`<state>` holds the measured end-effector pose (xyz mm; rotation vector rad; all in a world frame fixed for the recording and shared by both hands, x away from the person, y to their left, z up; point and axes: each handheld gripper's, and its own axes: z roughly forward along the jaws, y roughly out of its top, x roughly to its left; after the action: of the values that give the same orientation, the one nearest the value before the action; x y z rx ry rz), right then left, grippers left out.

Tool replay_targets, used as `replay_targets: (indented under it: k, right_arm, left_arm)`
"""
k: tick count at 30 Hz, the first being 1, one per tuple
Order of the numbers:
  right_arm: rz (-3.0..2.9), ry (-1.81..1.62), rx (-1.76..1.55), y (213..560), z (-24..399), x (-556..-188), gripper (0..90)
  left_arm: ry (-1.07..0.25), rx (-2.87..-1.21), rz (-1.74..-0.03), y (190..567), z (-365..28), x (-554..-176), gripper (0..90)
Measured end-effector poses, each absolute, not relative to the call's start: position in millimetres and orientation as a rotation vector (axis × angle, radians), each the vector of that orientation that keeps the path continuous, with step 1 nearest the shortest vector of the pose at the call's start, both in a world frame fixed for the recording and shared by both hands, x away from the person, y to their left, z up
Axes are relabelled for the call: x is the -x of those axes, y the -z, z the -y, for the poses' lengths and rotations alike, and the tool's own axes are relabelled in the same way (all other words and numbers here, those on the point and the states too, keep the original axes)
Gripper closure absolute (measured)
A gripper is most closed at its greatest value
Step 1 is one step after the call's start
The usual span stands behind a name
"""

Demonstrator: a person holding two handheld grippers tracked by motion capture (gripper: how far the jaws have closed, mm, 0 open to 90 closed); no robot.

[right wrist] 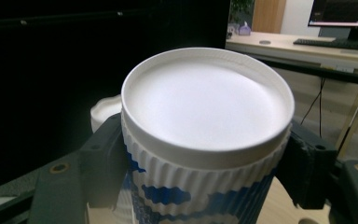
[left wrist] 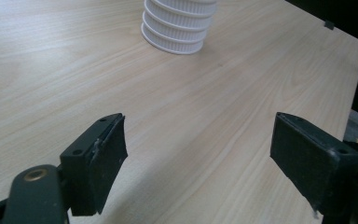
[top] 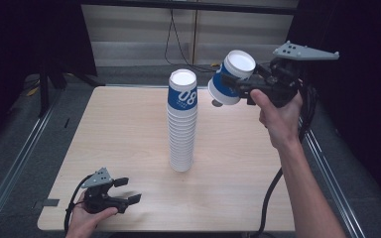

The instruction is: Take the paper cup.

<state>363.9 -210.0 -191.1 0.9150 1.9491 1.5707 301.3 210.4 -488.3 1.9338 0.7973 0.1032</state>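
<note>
Right gripper (top: pixel 239 87) clamps a cup (top: pixel 232 77), its mouth hidden, at the stack's (top: pixel 182 121) two o'clock; left gripper (top: pixel 127 191) gapes, empty.

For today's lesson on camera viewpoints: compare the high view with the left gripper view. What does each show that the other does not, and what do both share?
High view alone: the right gripper shut on a blue-and-white cup, held tilted in the air to the right of the stack's top.
Left gripper view alone: a close look at the left gripper, jaws open and nothing between them.
Both: the wooden table and the cup stack.
</note>
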Motion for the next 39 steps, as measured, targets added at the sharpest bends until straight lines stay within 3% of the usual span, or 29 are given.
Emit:
replay_targets:
  k: [9, 19, 39]
  right_arm:
    - [-2.000, -1.539, -0.942, 225.8, 213.2, -356.4, 27.2]
    - [-2.071, -1.530, -0.968, 260.7, 211.5, -346.7, 27.2]
    - [-2.177, -1.562, -0.995, 329.6, 209.2, -322.3, 27.3]
  left_arm:
    - [-0.199, -1.909, -0.739, 484.2, -207.8, -300.1, 22.2]
    - [-0.111, -1.875, -0.730, 483.5, -209.0, -304.8, 17.2]
    - [-0.055, -1.891, -0.615, 464.2, -183.6, -307.8, 20.5]
